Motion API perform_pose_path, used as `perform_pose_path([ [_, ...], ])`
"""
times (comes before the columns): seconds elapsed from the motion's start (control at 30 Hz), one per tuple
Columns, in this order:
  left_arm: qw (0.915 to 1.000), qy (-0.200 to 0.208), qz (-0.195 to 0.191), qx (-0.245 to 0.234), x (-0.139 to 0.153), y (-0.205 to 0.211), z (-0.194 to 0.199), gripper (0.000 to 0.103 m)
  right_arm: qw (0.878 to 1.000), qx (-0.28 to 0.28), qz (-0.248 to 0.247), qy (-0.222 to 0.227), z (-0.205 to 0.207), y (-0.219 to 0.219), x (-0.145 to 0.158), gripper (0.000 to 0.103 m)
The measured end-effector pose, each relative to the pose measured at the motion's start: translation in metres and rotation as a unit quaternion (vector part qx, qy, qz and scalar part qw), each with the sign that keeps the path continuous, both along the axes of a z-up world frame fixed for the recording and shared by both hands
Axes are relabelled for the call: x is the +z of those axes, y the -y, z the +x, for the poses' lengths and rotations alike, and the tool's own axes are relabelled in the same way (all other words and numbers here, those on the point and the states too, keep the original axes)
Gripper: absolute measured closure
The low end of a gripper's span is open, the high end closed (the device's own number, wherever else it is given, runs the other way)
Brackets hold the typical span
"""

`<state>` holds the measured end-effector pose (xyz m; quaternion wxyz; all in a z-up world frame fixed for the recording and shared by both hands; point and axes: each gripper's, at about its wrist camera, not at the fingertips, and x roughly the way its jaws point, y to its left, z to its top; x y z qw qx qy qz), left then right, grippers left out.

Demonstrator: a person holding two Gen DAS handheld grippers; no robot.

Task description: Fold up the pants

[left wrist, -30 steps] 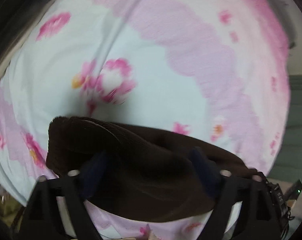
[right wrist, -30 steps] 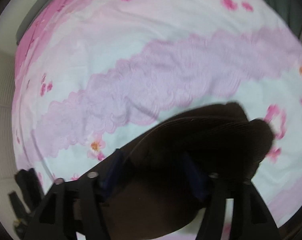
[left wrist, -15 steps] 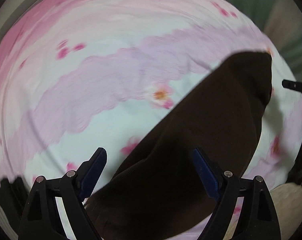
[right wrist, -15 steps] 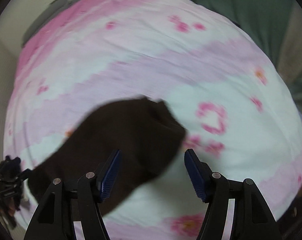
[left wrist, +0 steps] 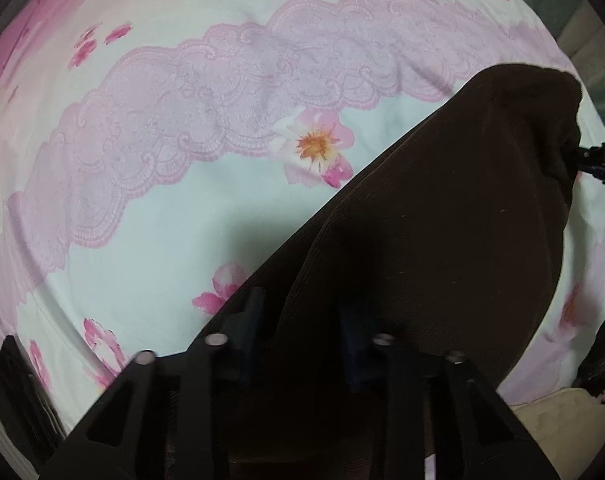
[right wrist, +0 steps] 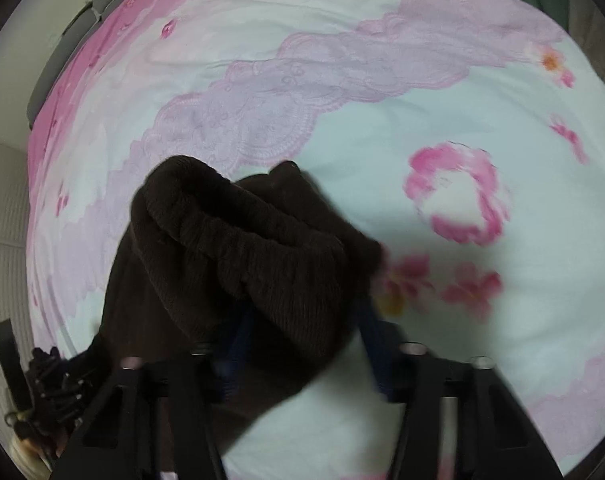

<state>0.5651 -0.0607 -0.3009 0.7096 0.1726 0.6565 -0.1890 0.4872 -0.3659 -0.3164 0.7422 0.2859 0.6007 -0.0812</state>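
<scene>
Both claws are on the cloth now! Half a second back each one hovered wide above the dark brown pants (left wrist: 442, 240); now the left claw (left wrist: 298, 340) has dropped in and its jaws are closing, blue pads narrow with a ridge of brown fabric bunched between them. In the left wrist view the garment runs as a long band from the claw up toward the upper right, lying flat on the floral bedsheet (left wrist: 162, 200).

Over on the other end, the right claw (right wrist: 302, 332) is doing the same: jaws closing, and the ribbed waistband (right wrist: 238, 236) is humped up and rumpled right in front of its pads, with cloth between them. That view is smeared by motion, so just how much fabric the right side has caught I cannot tell. Its tip also shows at the far right of the left view, touching the pants' far end.

What does it mean? By my reading the release is over and a fresh grasp is under way at both ends, the set-up for the next fold. The pants look already narrowed lengthwise, so bringing one end over the other seems the likely step.
</scene>
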Motion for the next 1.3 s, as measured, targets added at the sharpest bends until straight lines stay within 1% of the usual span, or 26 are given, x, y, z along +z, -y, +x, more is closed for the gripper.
perform_pose_path([
  [0.03,0.9999,0.004,-0.009,0.006,0.006,-0.001,0.0,0.082,1.0,-0.002,0.001,-0.007,0.002,-0.001,-0.001,0.084],
  [0.07,0.9997,0.01,-0.018,0.014,0.013,-0.003,0.002,0.083,1.0,-0.006,0.001,-0.013,0.003,-0.001,0.0,0.089],
  [0.1,0.9992,0.017,-0.027,0.024,0.02,-0.005,0.004,0.083,1.0,-0.02,-0.004,-0.019,0.001,0.003,0.006,0.09],
  [0.13,0.9986,0.019,-0.037,0.031,0.025,-0.006,0.007,0.083,0.999,-0.046,0.001,-0.009,-0.005,0.009,0.018,0.09],
  [0.2,0.9982,0.025,-0.037,0.039,0.029,-0.002,0.014,0.083,0.995,-0.1,0.02,-0.005,-0.02,0.023,0.039,0.09],
  [0.3,0.999,0.004,-0.014,0.043,0.009,0.008,0.025,0.082,0.995,-0.097,0.004,-0.017,-0.017,0.026,0.045,0.091],
  [0.4,0.9978,-0.015,0.01,0.064,-0.009,0.012,0.032,0.077,0.993,-0.104,0.004,-0.051,-0.007,0.034,0.027,0.086],
  [0.43,0.9974,-0.015,0.014,0.069,-0.008,0.012,0.033,0.073,0.992,-0.108,0.006,-0.068,-0.002,0.034,0.018,0.078],
  [0.47,0.9967,-0.011,0.02,0.078,-0.003,0.011,0.033,0.065,0.991,-0.105,-0.002,-0.08,0.001,0.032,0.014,0.068],
  [0.5,0.996,0.0,0.022,0.087,0.004,0.008,0.033,0.057,0.99,-0.103,-0.021,-0.091,0.001,0.03,0.015,0.063],
  [0.53,0.9945,0.028,0.017,0.099,0.02,0.003,0.031,0.041,0.991,-0.1,-0.031,-0.085,-0.001,0.028,0.02,0.058],
  [0.57,0.9914,0.065,0.004,0.113,0.04,-0.004,0.027,0.034,0.992,-0.094,-0.045,-0.073,-0.003,0.024,0.029,0.055],
  [0.6,0.9884,0.088,-0.01,0.123,0.056,-0.014,0.023,0.034,0.992,-0.078,-0.079,-0.055,-0.008,0.017,0.046,0.053],
  [0.67,0.9811,0.119,-0.042,0.146,0.089,-0.036,0.01,0.03,0.989,-0.056,-0.134,-0.022,-0.015,0.002,0.073,0.032],
  [0.7,0.9767,0.132,-0.057,0.159,0.105,-0.051,0.004,0.028,0.985,-0.034,-0.17,0.008,-0.022,-0.012,0.094,0.03],
  [0.73,0.9713,0.148,-0.068,0.173,0.119,-0.065,-0.006,0.024,0.982,-0.016,-0.184,0.029,-0.025,-0.02,0.106,0.029],
  [0.77,0.9659,0.161,-0.071,0.189,0.129,-0.079,-0.015,0.02,0.981,0.005,-0.191,0.046,-0.029,-0.027,0.117,0.029],
  [0.8,0.9621,0.169,-0.07,0.202,0.135,-0.093,-0.024,0.019,0.979,0.031,-0.19,0.06,-0.031,-0.039,0.126,0.029],
  [0.87,0.9553,0.173,-0.057,0.233,0.143,-0.124,-0.053,0.019,0.98,0.099,-0.153,0.086,-0.04,-0.068,0.135,0.029],
  [0.97,0.9473,0.149,-0.047,0.28,0.125,-0.166,-0.093,0.019,0.977,0.159,-0.102,0.097,-0.056,-0.102,0.131,0.029],
  [1.03,0.9425,0.124,-0.047,0.307,0.109,-0.189,-0.123,0.019,0.975,0.189,-0.074,0.086,-0.064,-0.132,0.117,0.029],
  [1.07,0.9374,0.105,-0.049,0.328,0.099,-0.201,-0.136,0.019,0.974,0.204,-0.054,0.08,-0.069,-0.146,0.11,0.029],
  [1.17,0.9236,0.061,-0.084,0.369,0.071,-0.223,-0.163,0.019,0.969,0.238,-0.019,0.059,-0.084,-0.174,0.092,0.029],
  [1.23,0.911,0.035,-0.11,0.396,0.051,-0.229,-0.176,0.019,0.964,0.263,-0.005,0.038,-0.09,-0.192,0.078,0.029],
  [1.27,0.9023,0.034,-0.128,0.41,0.043,-0.231,-0.181,0.019,0.962,0.271,-0.005,0.03,-0.091,-0.198,0.073,0.029],
  [1.3,0.8968,0.025,-0.142,0.418,0.034,-0.228,-0.183,0.019,0.96,0.28,-0.004,0.025,-0.092,-0.203,0.07,0.029],
])
